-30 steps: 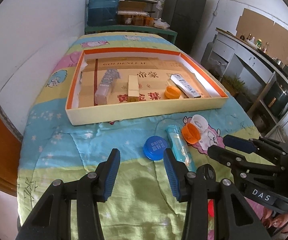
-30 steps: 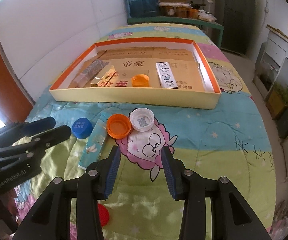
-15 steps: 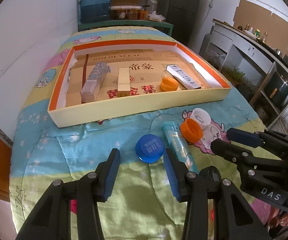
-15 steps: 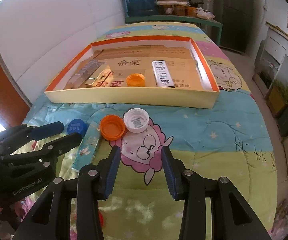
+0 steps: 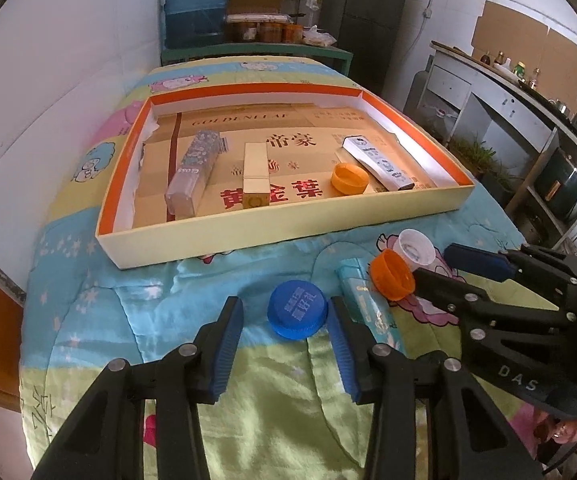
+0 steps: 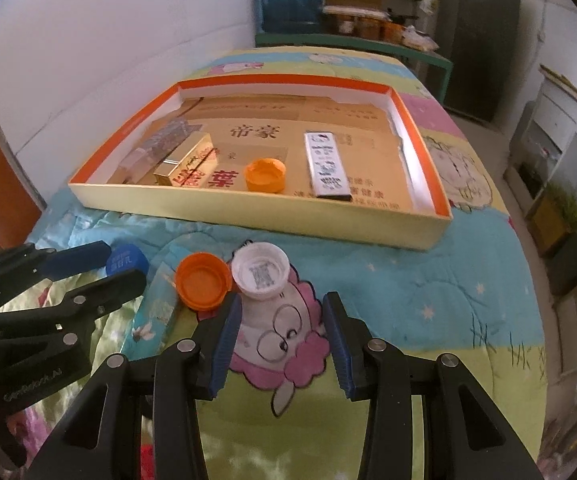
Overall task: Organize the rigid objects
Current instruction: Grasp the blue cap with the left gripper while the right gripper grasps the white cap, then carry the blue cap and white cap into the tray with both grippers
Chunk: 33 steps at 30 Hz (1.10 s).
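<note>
A blue bottle cap [image 5: 297, 314] lies on the quilt between the fingertips of my left gripper [image 5: 284, 310]. Its jaws are closing, and a gap shows on both sides of the cap. To the cap's right lie a teal carton [image 5: 368, 304], an orange cap [image 5: 392, 276] and a white cap [image 5: 416, 246]. My right gripper [image 6: 282, 308] stands open over the quilt, the white cap [image 6: 260, 270] just ahead of its left fingertip. Nothing is between its pads. The shallow orange-rimmed tray [image 5: 288, 236] holds a clear patterned box, a gold box, another orange cap and a white box.
The tray [image 6: 248, 208] spans the middle of the quilted bed, a white wall to its left. Beyond the bed stand blue water jugs [image 5: 196, 4], shelves and a dark fridge. A counter runs along the right. Something red [image 6: 146, 454] lies on the quilt under my right gripper.
My left gripper has shifted so the blue cap now sits centred between its fingertips, and the jaws have narrowed slightly. My right gripper has edged closer to the white cap.
</note>
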{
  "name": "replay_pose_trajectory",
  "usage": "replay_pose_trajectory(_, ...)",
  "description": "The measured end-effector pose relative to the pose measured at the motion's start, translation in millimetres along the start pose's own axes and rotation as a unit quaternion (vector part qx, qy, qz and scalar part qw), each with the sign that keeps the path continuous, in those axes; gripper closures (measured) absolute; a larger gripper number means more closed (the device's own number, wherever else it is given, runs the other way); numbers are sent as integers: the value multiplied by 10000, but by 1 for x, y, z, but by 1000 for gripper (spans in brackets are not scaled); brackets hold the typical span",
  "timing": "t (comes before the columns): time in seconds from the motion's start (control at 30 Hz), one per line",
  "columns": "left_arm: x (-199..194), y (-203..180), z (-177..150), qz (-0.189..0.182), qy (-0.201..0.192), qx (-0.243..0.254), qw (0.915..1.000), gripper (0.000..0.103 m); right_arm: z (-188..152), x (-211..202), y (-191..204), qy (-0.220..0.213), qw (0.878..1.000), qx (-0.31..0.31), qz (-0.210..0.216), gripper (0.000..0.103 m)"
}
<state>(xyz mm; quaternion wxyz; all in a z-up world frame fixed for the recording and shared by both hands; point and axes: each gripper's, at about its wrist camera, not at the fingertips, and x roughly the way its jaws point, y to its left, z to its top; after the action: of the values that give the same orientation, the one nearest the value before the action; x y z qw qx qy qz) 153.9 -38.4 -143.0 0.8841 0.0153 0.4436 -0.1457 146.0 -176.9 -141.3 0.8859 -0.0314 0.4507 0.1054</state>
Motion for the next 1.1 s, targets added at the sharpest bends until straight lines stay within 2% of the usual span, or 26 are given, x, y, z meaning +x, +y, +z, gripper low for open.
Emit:
replay_pose_trajectory(0.23,0,4,0,-33,-42,-53,10000,65,8,9,6,-15,9999,-158,13,60)
replay_pose_trajectory(0.33,-1,6,0,10,-64,-66,10000,72,10,11,8,-25,9998,-196,33,60)
replay_pose_trajectory(0.4,-1,8,0,-30,-71,-94,9999,72,11,12,9,-28,9998,-179,69,66)
replay_pose_trajectory(0.43,-1,9,0,-42,-73,-101,9999,72,12,12,9,-35,9998,-178,75,73)
replay_pose_trajectory(1.1,-19,11,3,-144,-288,-219,9992,72,12,-14,4,-206,9997,0,121,73)
